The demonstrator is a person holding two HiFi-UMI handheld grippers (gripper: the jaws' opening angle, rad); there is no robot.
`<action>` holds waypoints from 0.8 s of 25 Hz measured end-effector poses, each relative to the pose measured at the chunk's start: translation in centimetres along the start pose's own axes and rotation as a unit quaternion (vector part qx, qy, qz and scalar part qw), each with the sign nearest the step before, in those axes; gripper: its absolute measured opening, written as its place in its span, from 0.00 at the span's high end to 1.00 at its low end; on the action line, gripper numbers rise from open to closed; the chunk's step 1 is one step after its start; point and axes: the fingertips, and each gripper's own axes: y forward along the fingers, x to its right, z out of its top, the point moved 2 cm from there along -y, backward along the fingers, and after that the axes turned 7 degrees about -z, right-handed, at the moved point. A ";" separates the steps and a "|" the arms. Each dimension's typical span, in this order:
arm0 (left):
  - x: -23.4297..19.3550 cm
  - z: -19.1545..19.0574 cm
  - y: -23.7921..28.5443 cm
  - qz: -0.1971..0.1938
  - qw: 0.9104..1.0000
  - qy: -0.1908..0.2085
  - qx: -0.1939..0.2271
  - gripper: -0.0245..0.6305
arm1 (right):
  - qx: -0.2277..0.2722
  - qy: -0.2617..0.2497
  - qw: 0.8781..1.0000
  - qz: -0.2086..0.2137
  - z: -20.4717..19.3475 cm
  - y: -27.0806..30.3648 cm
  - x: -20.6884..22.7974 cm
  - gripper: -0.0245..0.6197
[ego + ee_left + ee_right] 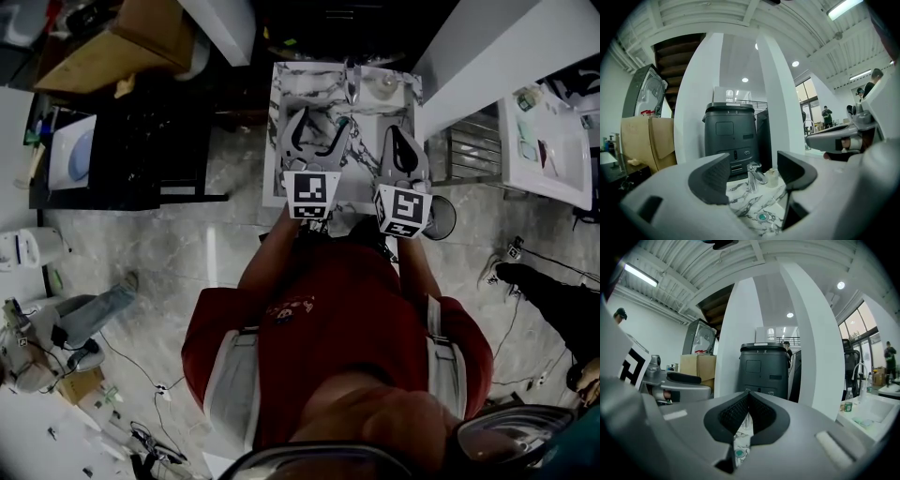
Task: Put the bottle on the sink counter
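The marble sink counter (281,122) lies ahead of me in the head view, with a chrome faucet (354,89) at its back edge. A small pale bottle (384,85) stands upright on the counter just right of the faucet. My left gripper (317,129) hovers over the basin, open and holding nothing. My right gripper (395,133) hangs beside it, shut and empty. The left gripper view looks level between open jaws (752,164) at the faucet (753,177), the bottle (772,177) and the green drain (762,216). In the right gripper view the pads (749,399) meet, hiding most of the sink.
A tall dark grey unit (730,136) stands behind the sink between white pillars (780,117). A second white sink (548,141) is at the right, a person's legs (553,300) near it. A black table (141,150) and cardboard boxes (122,47) lie left.
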 end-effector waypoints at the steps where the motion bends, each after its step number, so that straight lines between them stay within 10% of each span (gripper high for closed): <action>1: -0.2 0.0 -0.3 -0.001 1.000 0.000 0.001 0.48 | 0.001 -0.001 1.000 -0.001 0.0 -0.1 -0.3 0.96; 20: -1.0 0.3 -3.3 -0.009 1.000 0.015 0.020 0.68 | 0.015 -0.009 1.000 -0.022 0.4 -1.5 -2.9 0.96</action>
